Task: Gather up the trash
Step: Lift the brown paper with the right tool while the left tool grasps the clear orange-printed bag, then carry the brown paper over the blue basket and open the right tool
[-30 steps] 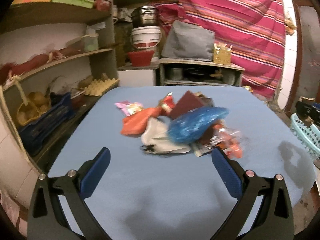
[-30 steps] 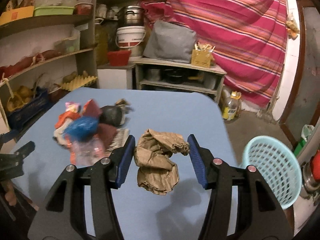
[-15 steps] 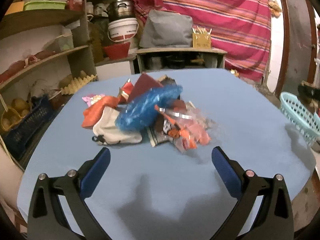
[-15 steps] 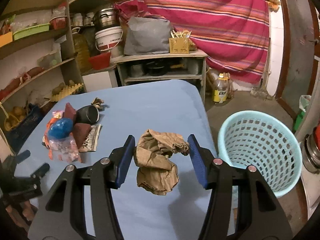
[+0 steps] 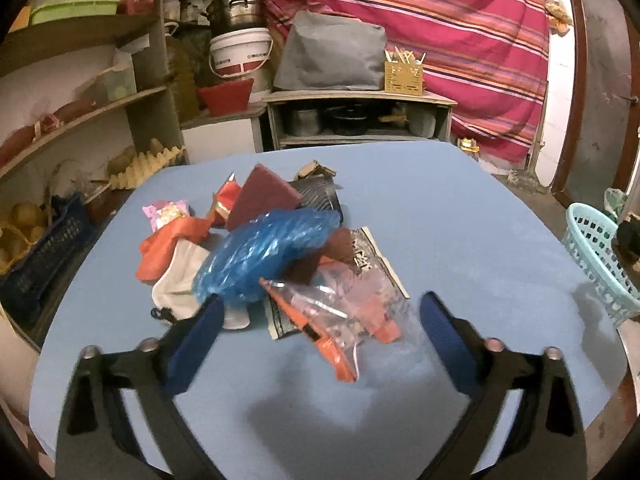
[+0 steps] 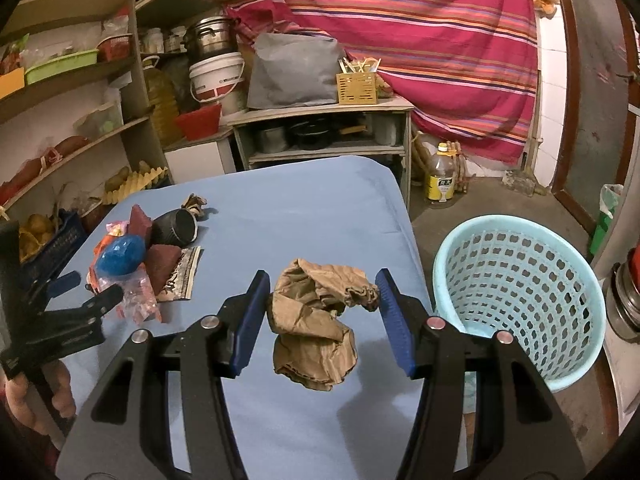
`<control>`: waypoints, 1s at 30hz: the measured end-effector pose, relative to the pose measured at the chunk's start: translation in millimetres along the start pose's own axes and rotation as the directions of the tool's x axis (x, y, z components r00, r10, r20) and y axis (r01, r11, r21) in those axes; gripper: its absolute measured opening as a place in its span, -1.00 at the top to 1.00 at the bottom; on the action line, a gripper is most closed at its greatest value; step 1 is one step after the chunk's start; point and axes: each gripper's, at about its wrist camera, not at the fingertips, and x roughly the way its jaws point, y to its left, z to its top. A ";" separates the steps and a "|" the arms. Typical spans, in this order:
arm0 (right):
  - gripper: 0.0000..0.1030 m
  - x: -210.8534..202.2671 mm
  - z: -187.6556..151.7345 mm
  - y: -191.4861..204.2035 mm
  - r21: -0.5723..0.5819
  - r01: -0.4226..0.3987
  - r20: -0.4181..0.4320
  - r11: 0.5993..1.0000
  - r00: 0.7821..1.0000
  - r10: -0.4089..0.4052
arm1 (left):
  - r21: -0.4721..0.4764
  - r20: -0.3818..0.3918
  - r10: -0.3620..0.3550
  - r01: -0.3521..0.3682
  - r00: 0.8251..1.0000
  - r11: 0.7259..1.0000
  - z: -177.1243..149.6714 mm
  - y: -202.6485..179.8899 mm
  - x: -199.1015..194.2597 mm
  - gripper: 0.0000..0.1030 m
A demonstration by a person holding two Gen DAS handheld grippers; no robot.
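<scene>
Trash mostly remains uncollected, judging by the left wrist view: a heap of wrappers, a blue plastic bag, dark red pieces and a clear packet with orange print lies in the middle of the blue surface. The left tongs stand wide but have just been narrowing, their blue pads either side of the near end of the heap, around the clear packet; neither pad presses on it yet, so nothing is grasped. A pale blue basket shows at the far right, off the surface.

From the right wrist view, the right tongs are clenched about halfway on a crumpled brown paper bag, which hangs between the pads above the surface's right edge, just left of the basket. What shows of the basket's inside looks empty, so this piece seems among the first to go in, and the heap at the left is left to do.
</scene>
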 end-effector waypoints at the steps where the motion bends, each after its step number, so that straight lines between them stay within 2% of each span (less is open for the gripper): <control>1: -0.07 0.4 0.6 0.1 0.002 -0.004 0.000 1.000 1.000 0.004 | 0.004 -0.013 0.000 0.000 1.000 1.000 0.8 -0.9 3.3 -0.45; 2: -0.07 0.6 0.7 0.2 0.004 -0.007 0.001 1.000 1.000 0.007 | 0.005 -0.040 -0.003 0.004 0.999 1.000 0.8 -1.6 8.1 -0.25; 4: -0.07 1.6 0.7 0.0 0.007 -0.010 0.002 1.000 1.000 0.010 | -0.013 -0.075 -0.018 0.017 0.997 1.000 -0.3 1.0 13.6 -0.06; 6: -0.07 2.6 0.6 0.9 0.008 -0.010 0.000 1.000 1.000 0.010 | -0.037 -0.086 -0.038 0.034 0.996 0.999 -3.1 2.3 14.8 -0.05; 8: -0.07 4.3 -0.4 2.9 0.005 -0.013 -0.005 1.000 1.000 0.013 | -0.042 -0.092 -0.047 0.044 0.995 0.998 -5.4 2.6 15.6 0.15; 16: -0.07 2.9 -1.0 6.3 -0.019 -0.006 0.009 1.000 1.000 0.006 | -0.035 -0.083 -0.090 0.087 0.992 0.996 -6.0 -6.2 1.2 0.47; 17: -0.07 2.9 -1.1 5.0 -0.014 -0.006 0.009 1.000 1.000 0.006 | -0.028 -0.079 -0.087 0.085 0.993 0.996 -5.6 -8.1 -1.6 0.62; 30: -0.07 -9.3 4.6 -8.8 0.021 0.004 0.054 1.000 0.999 -0.005 | 0.007 0.003 -0.083 0.083 0.997 0.996 13.5 -27.8 -36.2 0.64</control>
